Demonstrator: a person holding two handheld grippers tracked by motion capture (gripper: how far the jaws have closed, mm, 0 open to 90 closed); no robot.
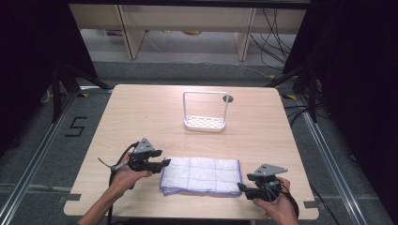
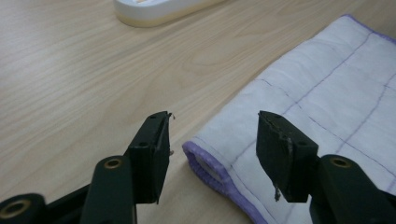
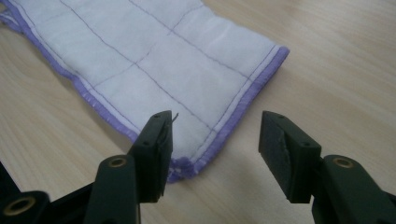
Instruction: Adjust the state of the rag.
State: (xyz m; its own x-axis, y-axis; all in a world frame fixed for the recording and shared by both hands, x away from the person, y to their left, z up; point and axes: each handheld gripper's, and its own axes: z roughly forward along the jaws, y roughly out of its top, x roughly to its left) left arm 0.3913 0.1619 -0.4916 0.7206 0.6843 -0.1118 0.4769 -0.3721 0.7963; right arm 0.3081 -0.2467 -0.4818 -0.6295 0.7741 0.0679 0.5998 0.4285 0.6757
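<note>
A folded white cloth (image 1: 202, 175) with a purple grid and purple hem lies flat near the table's front edge. My left gripper (image 1: 165, 162) stands at the cloth's left end, jaws open. In the left gripper view the cloth's folded corner (image 2: 210, 163) lies between the open jaws (image 2: 212, 140), and the pads do not press on it. At the cloth's right front corner my right gripper (image 1: 240, 186) is open too. In the right gripper view that corner (image 3: 187, 165) sits just in front of the gripper (image 3: 215, 140), close to one jaw, ungripped.
A white rack (image 1: 205, 112) with a tall loop handle and a perforated base stands at the middle back of the wooden table (image 1: 141, 112); its base edge (image 2: 154, 9) appears in the left gripper view. A dark round hole (image 1: 228, 98) lies behind it.
</note>
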